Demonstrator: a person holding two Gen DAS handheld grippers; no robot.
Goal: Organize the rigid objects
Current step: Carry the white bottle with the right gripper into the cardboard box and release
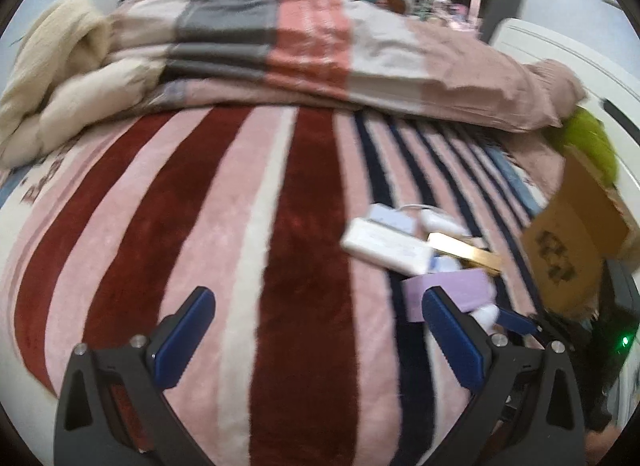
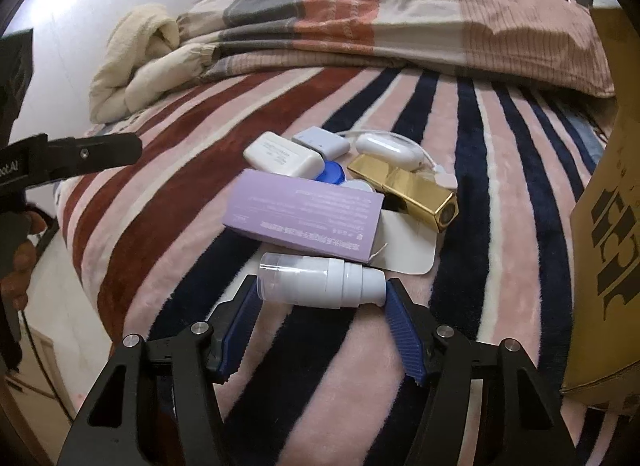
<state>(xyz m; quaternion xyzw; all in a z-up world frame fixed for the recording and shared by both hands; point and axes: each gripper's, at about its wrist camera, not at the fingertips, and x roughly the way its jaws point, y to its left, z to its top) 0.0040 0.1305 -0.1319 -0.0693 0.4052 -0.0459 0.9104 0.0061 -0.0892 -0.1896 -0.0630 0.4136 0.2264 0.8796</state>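
Note:
A pile of small objects lies on the striped blanket [image 2: 460,290]: a purple box [image 2: 304,217], a gold bar-shaped case [image 2: 404,189], a white case [image 2: 282,155], a lilac adapter [image 2: 320,139], a white oval device [image 2: 390,149] with cable, a blue lid [image 2: 330,173]. A white pump bottle [image 2: 320,282] lies crosswise between the fingertips of my right gripper [image 2: 322,294], whose jaws touch both its ends. My left gripper [image 1: 316,306] is open and empty over the blanket, left of the pile; the purple box [image 1: 452,292] and white case [image 1: 384,246] show there.
A brown cardboard box [image 2: 608,234] stands at the right edge of the bed, also in the left wrist view [image 1: 576,242]. A folded quilt [image 2: 360,21] and a cream blanket [image 2: 140,61] lie at the far end. A white wall [image 2: 60,77] is left.

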